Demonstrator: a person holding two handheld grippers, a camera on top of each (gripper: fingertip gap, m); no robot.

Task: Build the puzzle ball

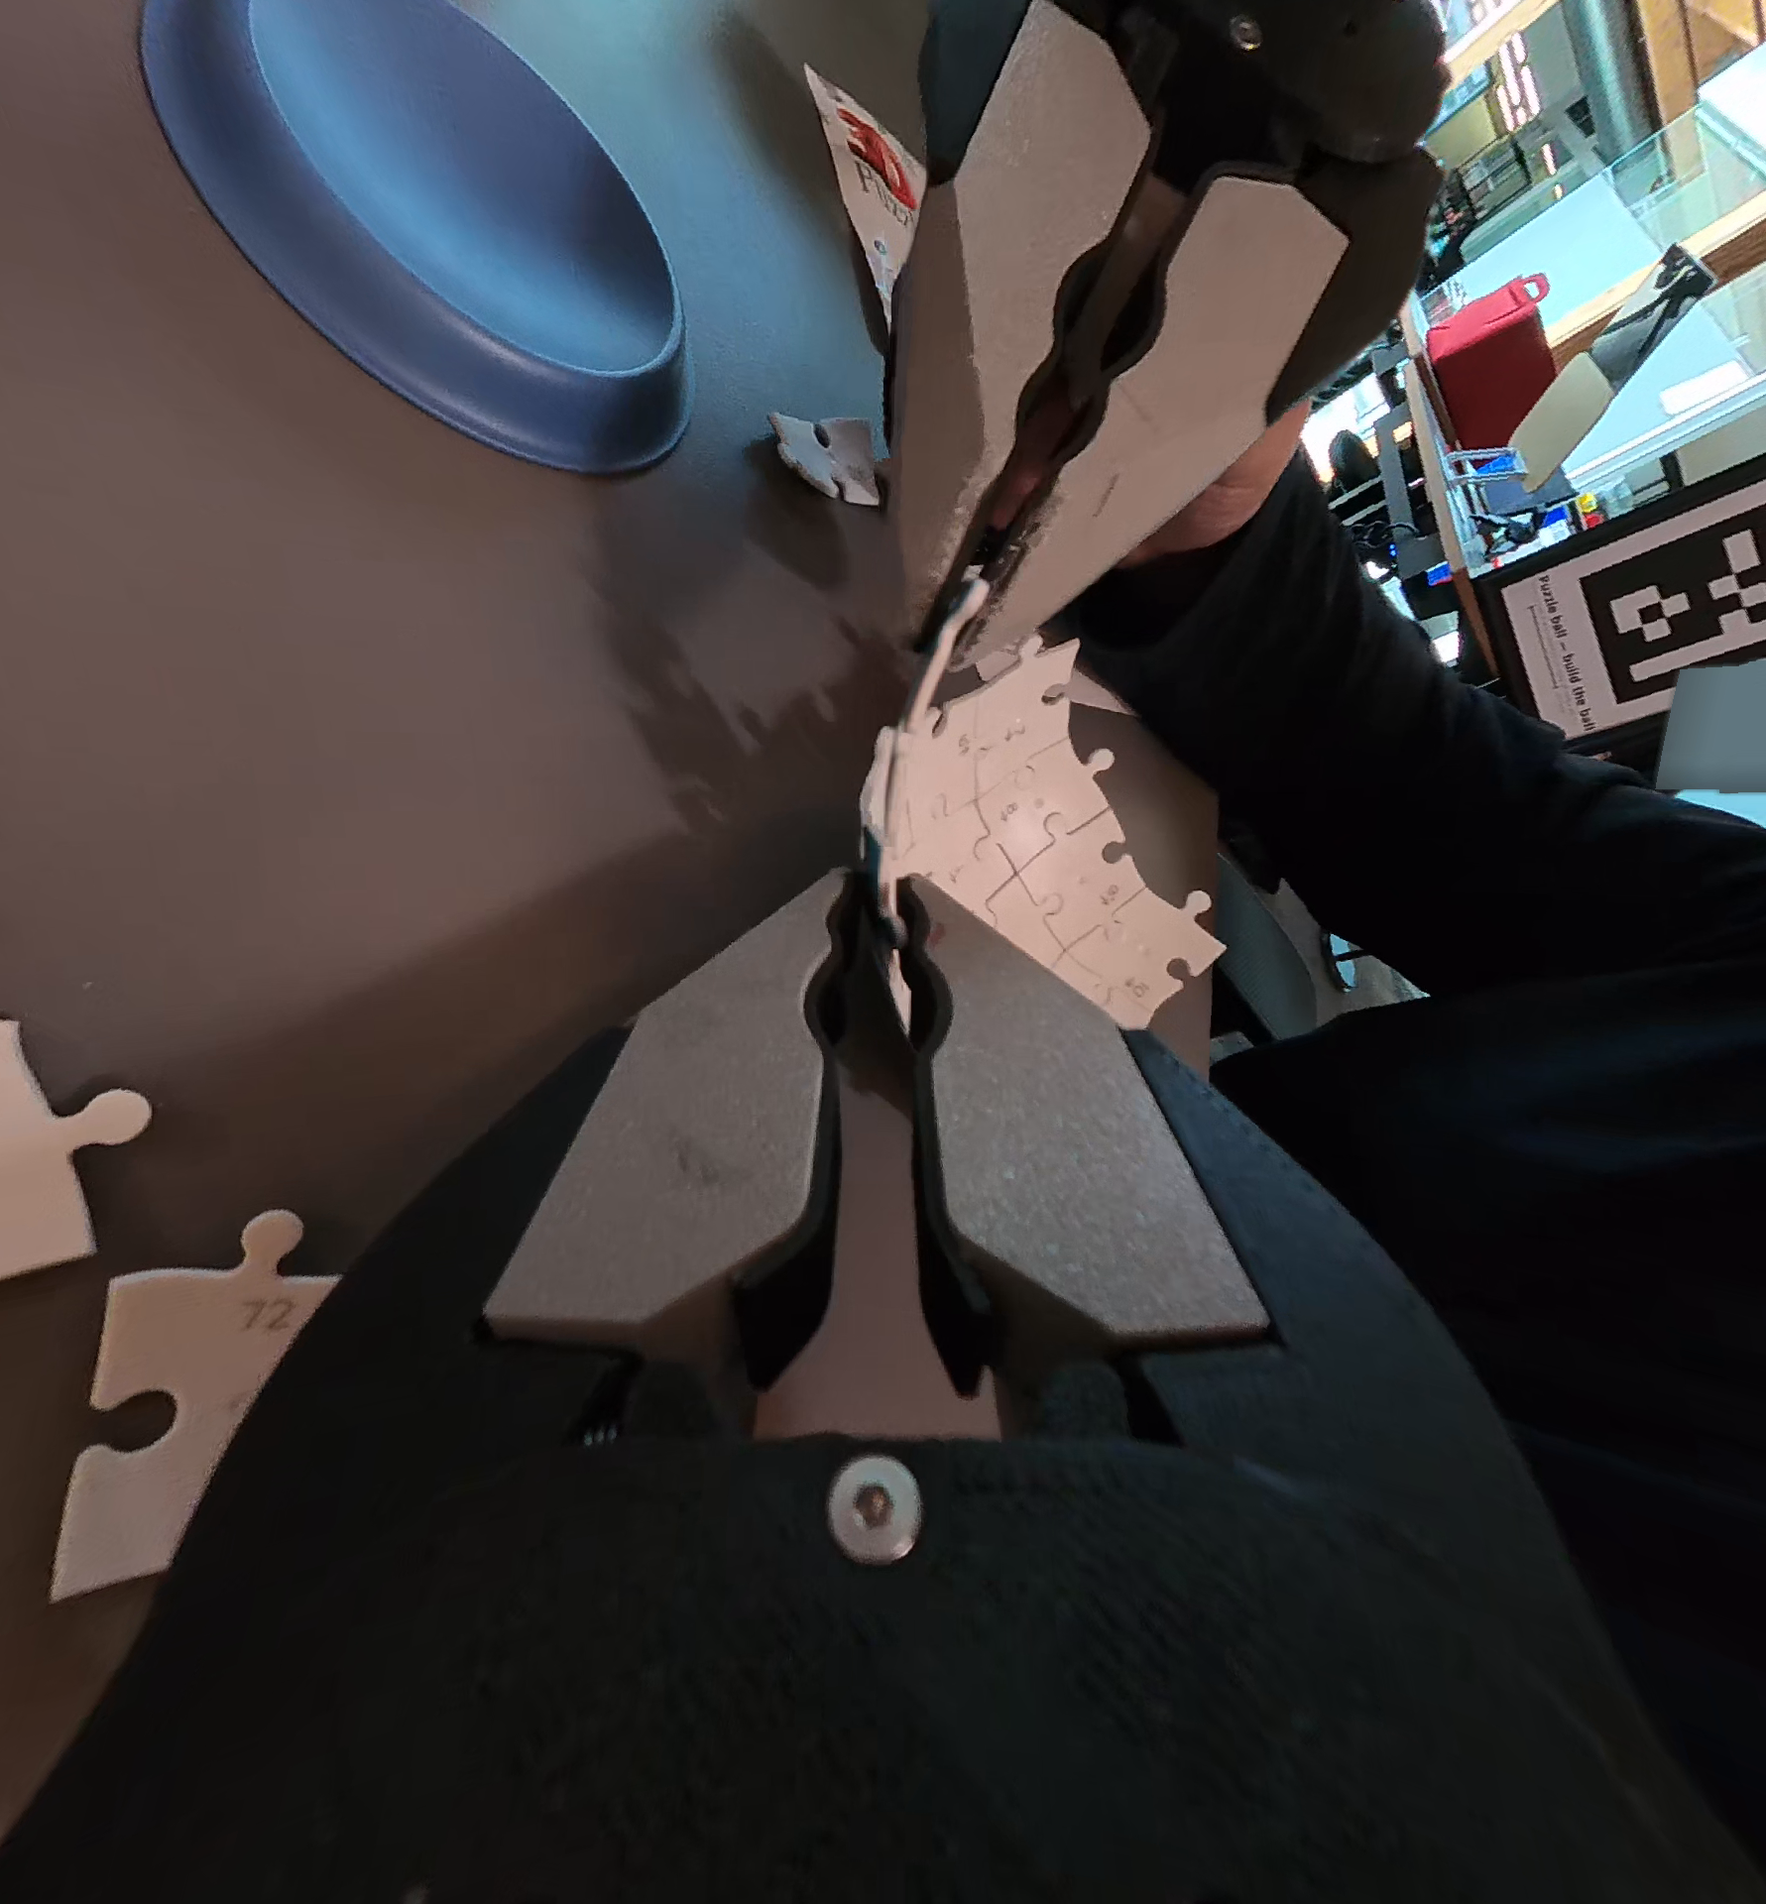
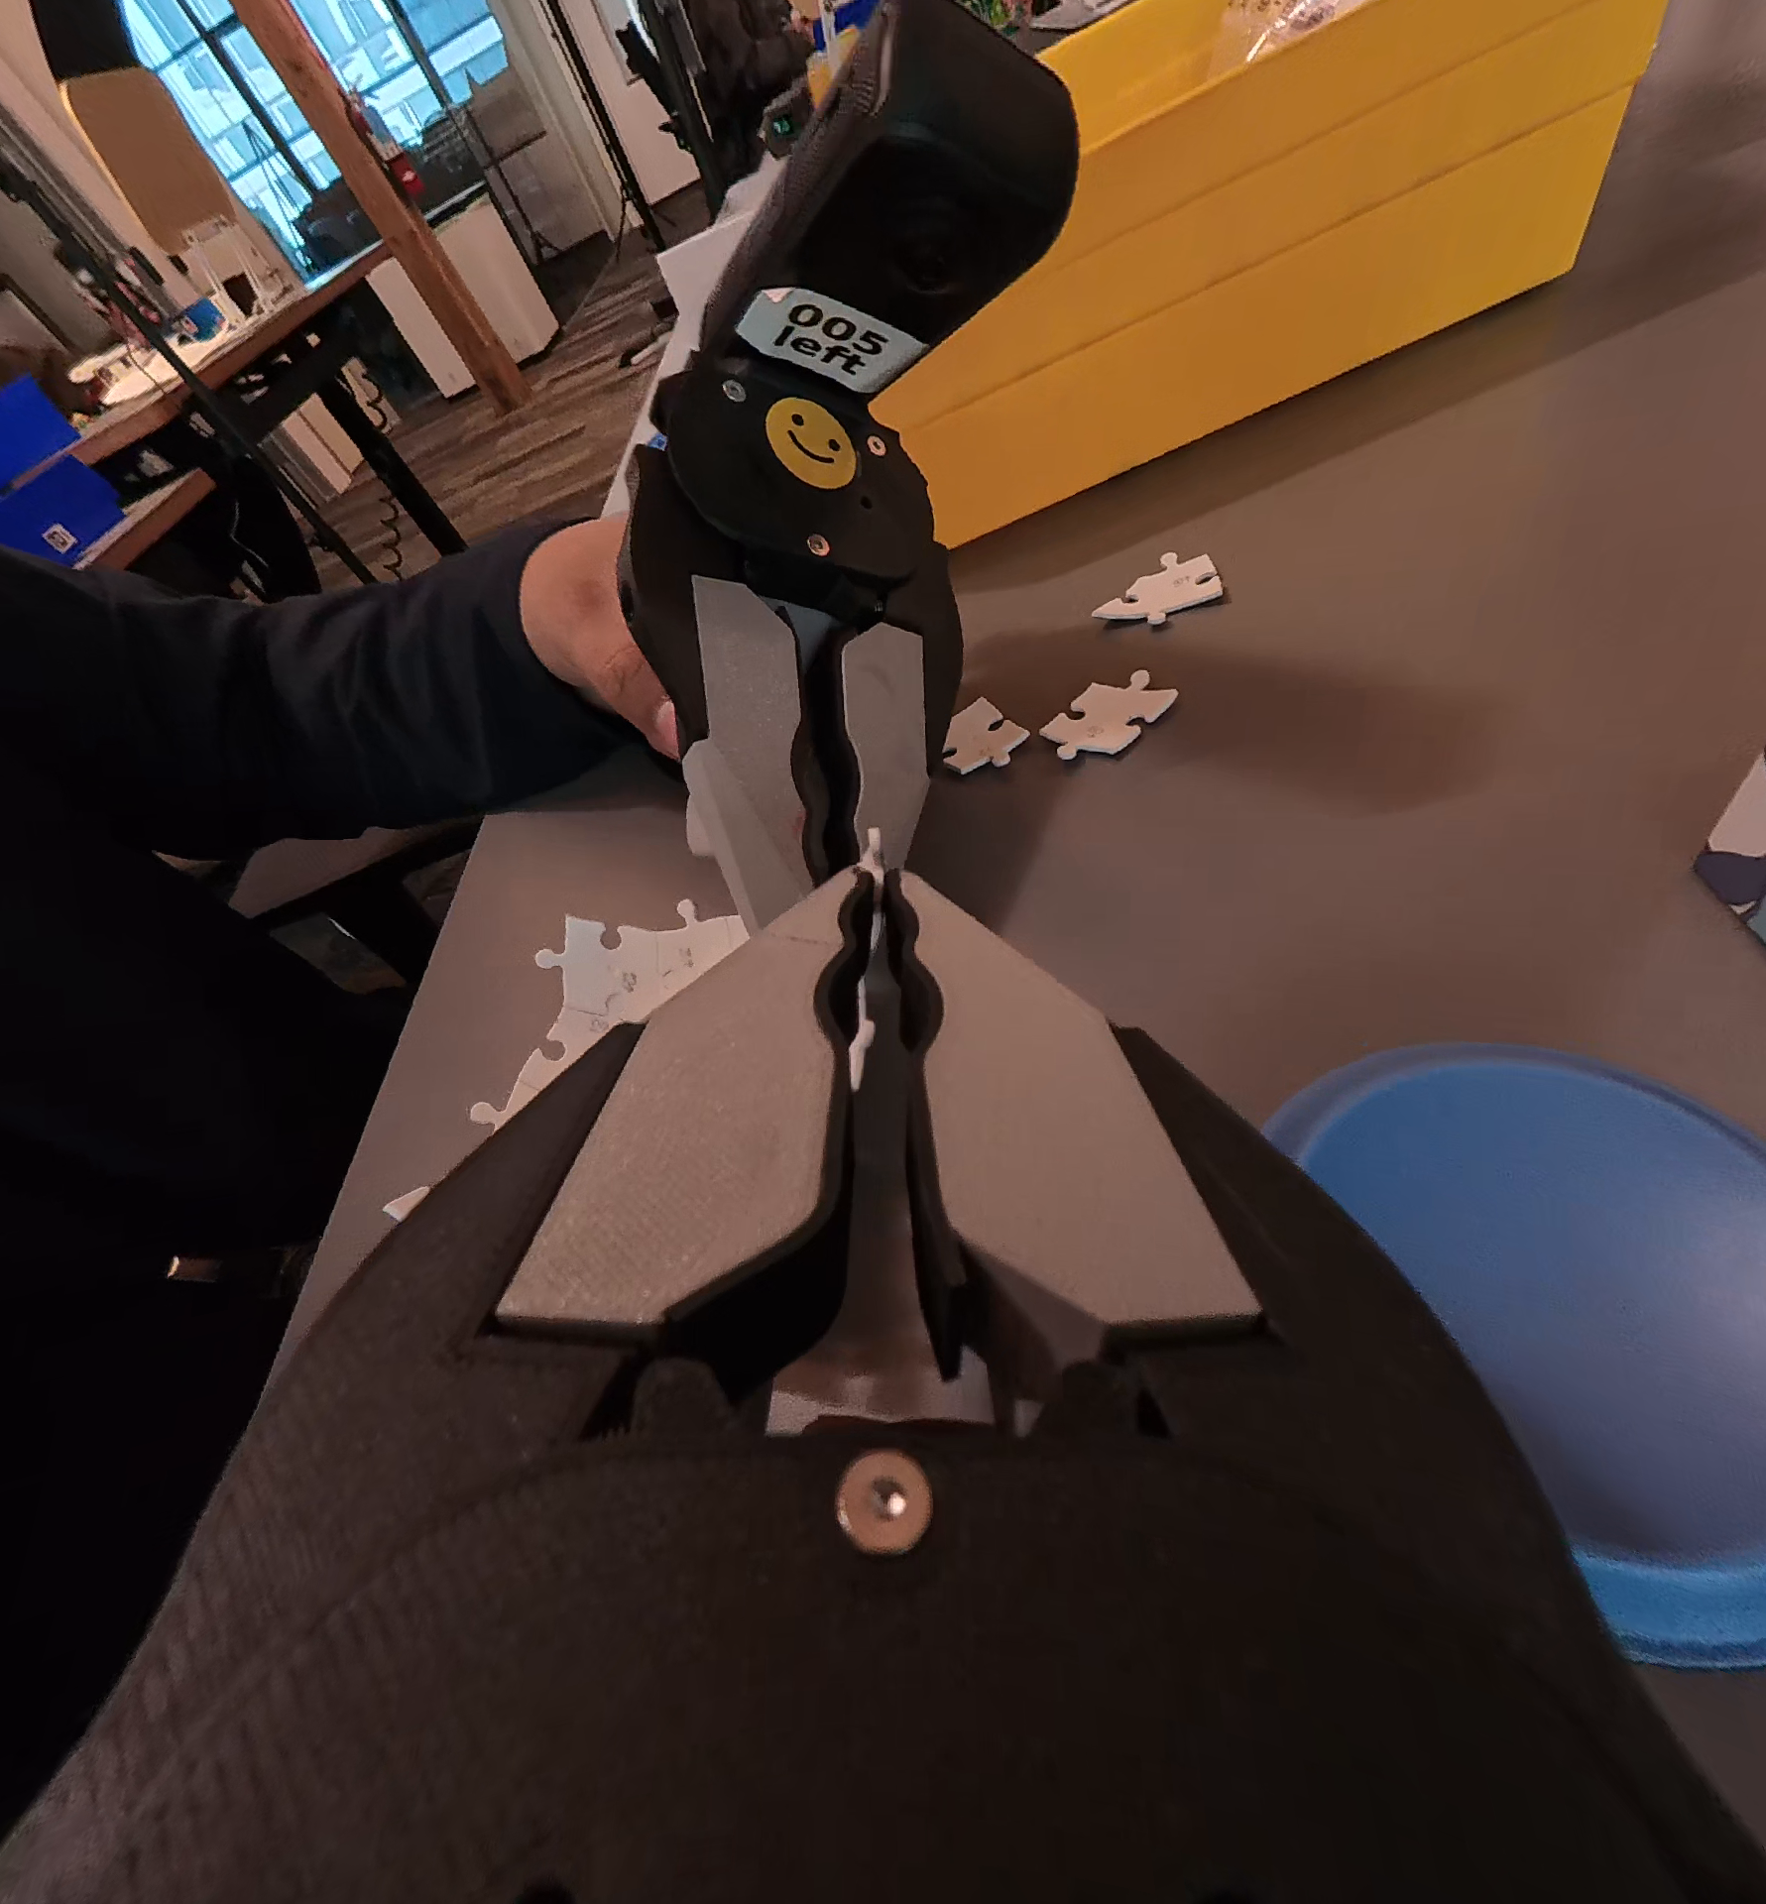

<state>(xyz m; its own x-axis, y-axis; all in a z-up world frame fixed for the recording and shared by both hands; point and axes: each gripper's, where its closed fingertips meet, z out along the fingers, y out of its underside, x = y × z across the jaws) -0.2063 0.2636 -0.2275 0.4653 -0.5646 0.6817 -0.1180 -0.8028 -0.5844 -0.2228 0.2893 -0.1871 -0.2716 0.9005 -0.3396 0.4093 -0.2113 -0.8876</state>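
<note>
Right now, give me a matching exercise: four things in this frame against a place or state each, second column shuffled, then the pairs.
1. left gripper
2. blue dish
3. yellow bin
4. loose pieces

A. lying flat on the table
B. far side of the table
C. shut on the joined pieces
D. empty, beside the right gripper

Pairs: 1-C, 2-D, 3-B, 4-A

Matt white card puzzle pieces (image 1: pixel 1054 824)
</note>
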